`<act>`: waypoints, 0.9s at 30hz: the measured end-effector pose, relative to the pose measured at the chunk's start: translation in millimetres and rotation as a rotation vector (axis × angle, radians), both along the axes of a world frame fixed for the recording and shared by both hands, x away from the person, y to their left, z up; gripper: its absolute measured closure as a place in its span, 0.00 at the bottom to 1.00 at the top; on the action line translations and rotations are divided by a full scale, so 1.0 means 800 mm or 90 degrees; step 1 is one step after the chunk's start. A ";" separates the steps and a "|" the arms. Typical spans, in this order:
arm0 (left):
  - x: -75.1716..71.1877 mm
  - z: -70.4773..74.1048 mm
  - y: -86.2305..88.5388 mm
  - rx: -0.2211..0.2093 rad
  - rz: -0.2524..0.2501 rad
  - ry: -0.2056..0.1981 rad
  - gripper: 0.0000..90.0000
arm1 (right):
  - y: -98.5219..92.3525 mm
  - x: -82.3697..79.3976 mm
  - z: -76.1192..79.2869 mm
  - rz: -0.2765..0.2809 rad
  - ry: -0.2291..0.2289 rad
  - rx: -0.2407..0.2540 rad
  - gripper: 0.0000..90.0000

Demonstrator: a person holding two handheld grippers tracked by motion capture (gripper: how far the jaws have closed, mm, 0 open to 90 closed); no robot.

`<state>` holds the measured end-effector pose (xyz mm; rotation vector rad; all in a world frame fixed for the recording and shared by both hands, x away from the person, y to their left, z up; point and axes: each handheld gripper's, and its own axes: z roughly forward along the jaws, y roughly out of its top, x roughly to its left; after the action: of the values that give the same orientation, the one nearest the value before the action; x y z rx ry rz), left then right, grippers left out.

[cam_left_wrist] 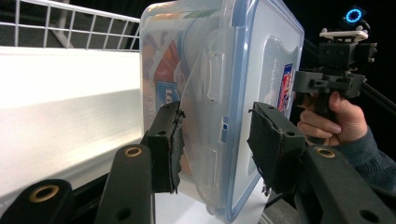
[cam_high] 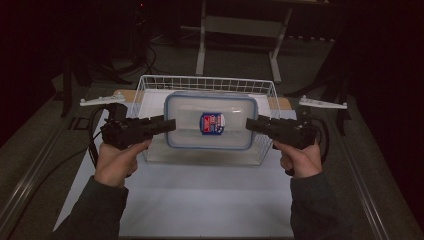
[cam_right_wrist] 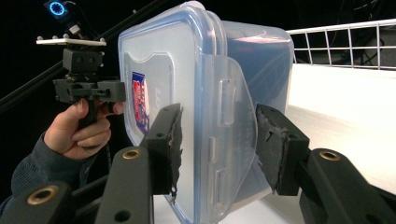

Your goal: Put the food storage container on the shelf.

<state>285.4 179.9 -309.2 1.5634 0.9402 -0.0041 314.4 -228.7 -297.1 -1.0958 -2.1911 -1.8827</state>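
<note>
Your box (cam_high: 211, 121) hangs over the basket (cam_high: 150, 84), long axis running from left gripper (cam_high: 169, 125) to right gripper (cam_high: 252, 124); both jaws straddle its end flaps, grip unclear.

**A darkened recording lab, not a home**

The room is dim, lit mainly over a white tabletop (cam_high: 200, 200) that sits inside a frame of metal rails (cam_high: 30, 175). Black cables (cam_high: 145, 55) trail over a grey carpeted floor (cam_high: 240, 62), and the metal legs of a bare bench (cam_high: 202, 45) stand behind. A glowing blue ring light (cam_left_wrist: 353, 15) sits on tracking hardware. A white wire basket (cam_high: 150, 85) stands on the tabletop as a test prop.
</note>
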 end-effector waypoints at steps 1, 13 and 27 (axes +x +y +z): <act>0.004 0.001 0.000 0.002 0.003 0.002 0.60 | 0.001 0.002 0.000 -0.001 0.002 0.000 0.58; 0.039 -0.002 0.004 -0.009 0.014 0.039 0.60 | 0.008 0.037 0.002 -0.011 0.030 -0.006 0.58; 0.071 -0.018 0.007 0.004 0.031 0.077 0.59 | 0.019 0.074 -0.018 -0.023 0.080 -0.021 0.57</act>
<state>341.9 185.2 -323.4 1.5597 1.0739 -0.0609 373.7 -213.3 -311.7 -1.2317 -2.1549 -1.7446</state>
